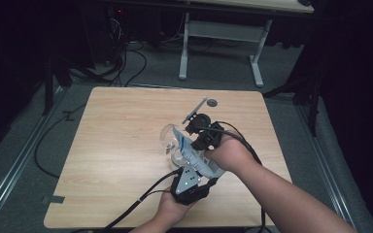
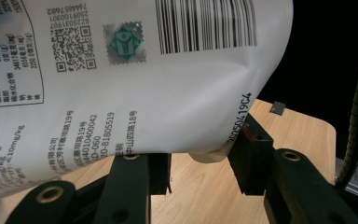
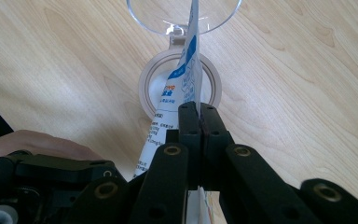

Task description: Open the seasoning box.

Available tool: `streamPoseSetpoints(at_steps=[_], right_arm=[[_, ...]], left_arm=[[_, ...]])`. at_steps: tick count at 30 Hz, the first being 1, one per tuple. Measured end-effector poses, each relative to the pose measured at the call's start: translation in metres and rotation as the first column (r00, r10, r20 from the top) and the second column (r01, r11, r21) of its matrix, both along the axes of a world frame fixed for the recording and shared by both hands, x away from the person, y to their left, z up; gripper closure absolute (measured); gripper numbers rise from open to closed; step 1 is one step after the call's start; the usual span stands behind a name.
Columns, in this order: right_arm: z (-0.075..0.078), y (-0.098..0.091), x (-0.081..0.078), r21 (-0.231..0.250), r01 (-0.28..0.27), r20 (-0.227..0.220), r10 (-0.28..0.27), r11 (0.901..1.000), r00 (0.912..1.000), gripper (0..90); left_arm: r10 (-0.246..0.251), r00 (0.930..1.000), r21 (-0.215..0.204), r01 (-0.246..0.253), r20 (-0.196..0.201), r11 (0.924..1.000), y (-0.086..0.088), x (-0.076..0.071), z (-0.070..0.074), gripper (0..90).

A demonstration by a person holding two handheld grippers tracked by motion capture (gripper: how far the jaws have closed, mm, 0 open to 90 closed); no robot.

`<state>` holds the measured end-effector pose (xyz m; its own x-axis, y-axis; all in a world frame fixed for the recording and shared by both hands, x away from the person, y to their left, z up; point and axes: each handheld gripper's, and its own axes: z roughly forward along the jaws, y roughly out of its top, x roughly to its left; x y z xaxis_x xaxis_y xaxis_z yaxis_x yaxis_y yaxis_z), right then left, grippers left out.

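With the right gripper (image 3: 199,114) pinching the white pouch's (image 2: 168,93) edge above the clear glass (image 3: 184,16) mid-worktop (image 1: 116,145) and the left gripper (image 2: 200,163) half-spread around its bottom, a tilt could spill contents beside the rim.

One pouch (image 1: 190,153), one clear container (image 1: 167,137), two claws: left claw (image 1: 190,182), right claw (image 1: 200,138).

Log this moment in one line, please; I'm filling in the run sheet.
right gripper: shut on pouch edge | left gripper: jaws around pouch bottom | pouch: tilted over clear cup | surface: wooden table
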<state>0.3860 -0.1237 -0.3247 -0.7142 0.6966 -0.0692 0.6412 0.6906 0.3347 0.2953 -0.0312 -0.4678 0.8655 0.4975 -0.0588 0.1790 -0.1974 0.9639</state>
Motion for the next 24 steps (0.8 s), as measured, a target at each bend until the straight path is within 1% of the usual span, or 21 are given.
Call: streamPoseSetpoints(at_steps=[3,10,11,12,24], right_arm=[[0.0001,-0.0002,-0.0001,0.001,0.007,-0.002,-0.007,1.0,1.0,89.8],[0.0,-0.0008,0.0002,0.001,0.001,0.002,-0.001,1.0,1.0,89.8],[0.0001,-0.0001,-0.0006,-0.001,0.008,0.001,-0.008,1.0,1.0,89.8],[0.0002,-0.0001,-0.0003,-0.001,0.001,0.001,-0.001,1.0,1.0,89.8],[0.0008,0.0004,-0.001,-0.003,0.0,0.006,0.0,1.0,1.0,89.9]], left_arm=[[0.0,1.0,0.0,0.0,0.001,1.0,-0.0004,0.0003,0.0001,63.1],[0.0,1.0,0.001,0.0,0.001,1.0,-0.0008,0.0004,0.0003,63.1],[0.0,1.0,0.001,0.0,0.002,1.0,-0.0007,0.0003,0.0004,63.1],[0.001,1.0,0.001,-0.001,0.002,1.0,-0.0006,0.0004,0.0005,63.1],[-0.001,1.0,-0.001,0.001,0.003,1.0,-0.0004,0.0001,0.0008,63.1]])
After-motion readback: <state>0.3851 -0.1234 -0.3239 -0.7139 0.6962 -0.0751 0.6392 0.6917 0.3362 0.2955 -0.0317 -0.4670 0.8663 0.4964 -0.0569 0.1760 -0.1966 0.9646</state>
